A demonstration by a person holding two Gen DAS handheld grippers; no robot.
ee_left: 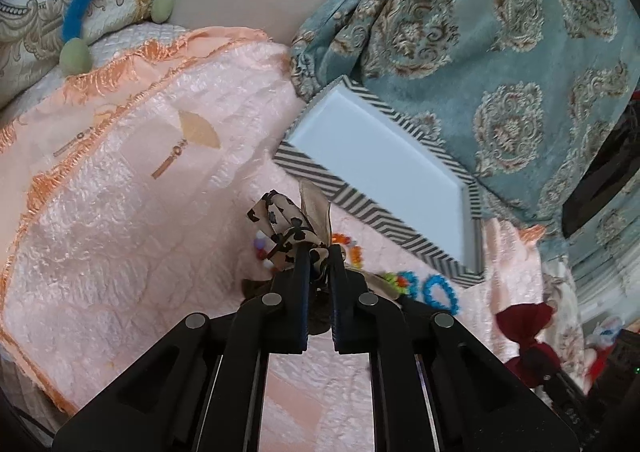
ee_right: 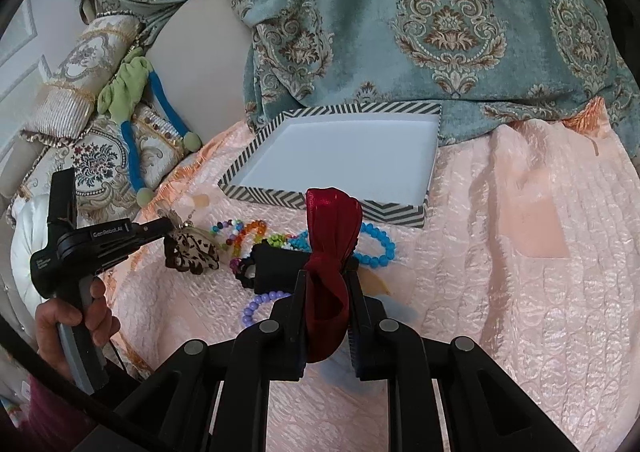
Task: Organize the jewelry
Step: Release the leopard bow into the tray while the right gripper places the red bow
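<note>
Peach quilted bedspread (ee_right: 520, 292) covers the surface, with a teal patterned curtain (ee_right: 440, 24) hanging behind it. At the far edge of the spread, against the curtain, lies a shallow box (ee_right: 320, 201) with a chevron rim and a bare white floor.

Left gripper (ee_left: 319, 252) is closed narrow on a leopard bow (ee_left: 286, 228), lifted above the spread; in the right view that gripper (ee_right: 170, 227) is held in a hand (ee_right: 68, 316) at the left, the bow (ee_right: 192, 252) hanging from its tips.

Right gripper (ee_right: 326, 276) is clamped on a red bow (ee_right: 330, 252), whose ribbon stands up in front of the box's near rim.

Between the 2 grippers, bead bracelets lie on the spread near the box: a blue one (ee_right: 378, 248), a rainbow one (ee_right: 246, 232) and a lilac one (ee_right: 256, 304). A black clip (ee_right: 272, 266) rests among them. Cushions (ee_right: 100, 156) and a blue-and-green cord toy (ee_right: 132, 156) sit at the far left.
</note>
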